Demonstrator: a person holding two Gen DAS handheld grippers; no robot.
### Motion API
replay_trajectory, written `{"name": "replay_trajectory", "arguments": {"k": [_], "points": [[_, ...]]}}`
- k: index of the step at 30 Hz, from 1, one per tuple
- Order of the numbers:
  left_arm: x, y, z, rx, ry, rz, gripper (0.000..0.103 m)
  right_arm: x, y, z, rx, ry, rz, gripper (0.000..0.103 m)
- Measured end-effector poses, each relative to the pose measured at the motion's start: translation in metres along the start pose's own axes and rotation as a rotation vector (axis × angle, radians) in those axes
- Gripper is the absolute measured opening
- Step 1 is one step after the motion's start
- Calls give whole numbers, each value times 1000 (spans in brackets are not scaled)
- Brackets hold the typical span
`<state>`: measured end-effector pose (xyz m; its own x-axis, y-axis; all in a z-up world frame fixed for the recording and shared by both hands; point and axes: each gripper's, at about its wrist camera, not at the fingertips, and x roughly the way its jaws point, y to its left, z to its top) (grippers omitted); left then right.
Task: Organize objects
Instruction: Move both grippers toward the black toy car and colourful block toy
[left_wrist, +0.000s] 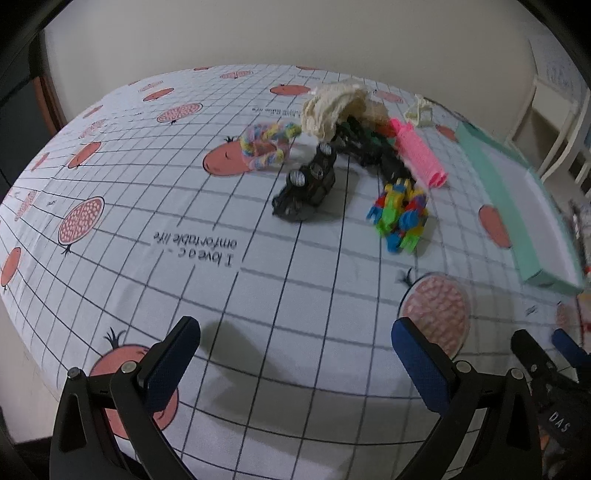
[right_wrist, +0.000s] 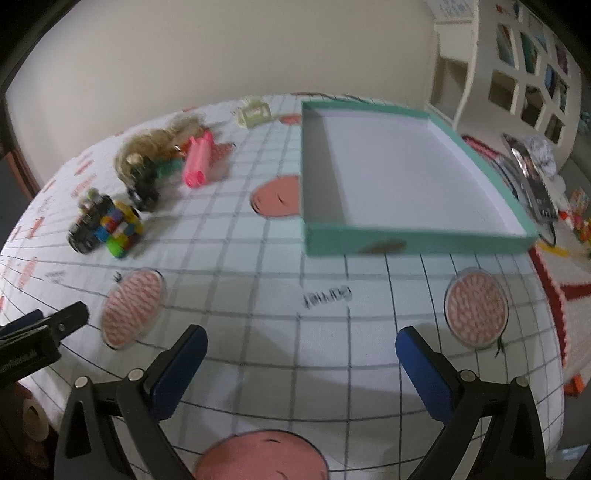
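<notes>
A cluster of small objects lies on the patterned tablecloth: a black toy vehicle (left_wrist: 306, 188), a multicoloured block toy (left_wrist: 400, 218), a pink hair roller (left_wrist: 419, 155), a pastel scrunchie (left_wrist: 264, 146) and a cream knitted piece (left_wrist: 334, 109) over dark items. An empty teal box (right_wrist: 406, 243) with a white inside sits to their right. In the right wrist view the same pile appears at left: block toy (right_wrist: 120, 227), pink roller (right_wrist: 197, 158). My left gripper (left_wrist: 295, 356) is open above the near cloth. My right gripper (right_wrist: 301, 363) is open too, in front of the box.
A small cream clip-like object (left_wrist: 419, 109) lies behind the pile. The table's right edge drops to a floor with a red-and-white mat (right_wrist: 565, 273) and scattered toys. A white shelf unit (right_wrist: 517, 74) stands at the far right. A wall runs behind the table.
</notes>
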<state>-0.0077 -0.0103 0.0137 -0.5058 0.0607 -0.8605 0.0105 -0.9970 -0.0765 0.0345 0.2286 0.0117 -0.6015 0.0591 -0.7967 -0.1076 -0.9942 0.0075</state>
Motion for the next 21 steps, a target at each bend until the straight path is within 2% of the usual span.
{"name": "replay_trajectory", "arguments": {"k": [4,10,13,17,21], "points": [[-17,5,25,-8,-18,22,103,-23,14,32,-64,-44,30,103],[-34,11,74,1,-5,47,103,-35,36,80,-178,-45,18,103],[-27,15,93,-8,37,37,103,-32,48,98,-205,-27,52,103],[-10,24,108,-70,130,-26,103,-22,68,108,-266,18,79,103],[2,25,117,-75,170,-20,103,-4,89,110,-329,74,109,103]]}}
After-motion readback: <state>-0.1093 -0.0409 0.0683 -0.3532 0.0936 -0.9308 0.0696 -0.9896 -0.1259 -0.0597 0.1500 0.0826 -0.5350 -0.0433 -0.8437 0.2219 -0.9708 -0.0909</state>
